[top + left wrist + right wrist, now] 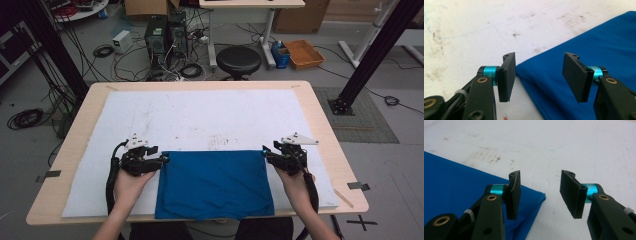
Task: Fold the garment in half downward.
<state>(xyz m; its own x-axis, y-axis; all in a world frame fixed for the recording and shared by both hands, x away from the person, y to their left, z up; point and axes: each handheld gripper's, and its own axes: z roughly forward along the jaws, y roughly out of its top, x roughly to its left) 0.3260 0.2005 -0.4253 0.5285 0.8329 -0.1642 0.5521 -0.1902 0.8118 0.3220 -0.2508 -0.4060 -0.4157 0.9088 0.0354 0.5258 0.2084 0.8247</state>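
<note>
A blue cloth (215,184) lies folded flat on the white mat (200,120), its near edge hanging over the table's front. My left gripper (162,160) sits at the cloth's far left corner, jaws apart. In the left gripper view that gripper (539,77) is open above the blue cloth (584,65), whose corner lies between the pads untouched. My right gripper (265,154) is at the far right corner. In the right gripper view it (540,195) stands open, with the cloth's corner (534,197) lying under the left pad and bare mat between the pads.
The wooden table (320,125) frames the stained white mat, with open mat beyond the cloth. On the floor behind are a black stool (238,60), computer boxes (162,35), cables and an orange tray (303,53). Black frame posts (370,55) stand at both sides.
</note>
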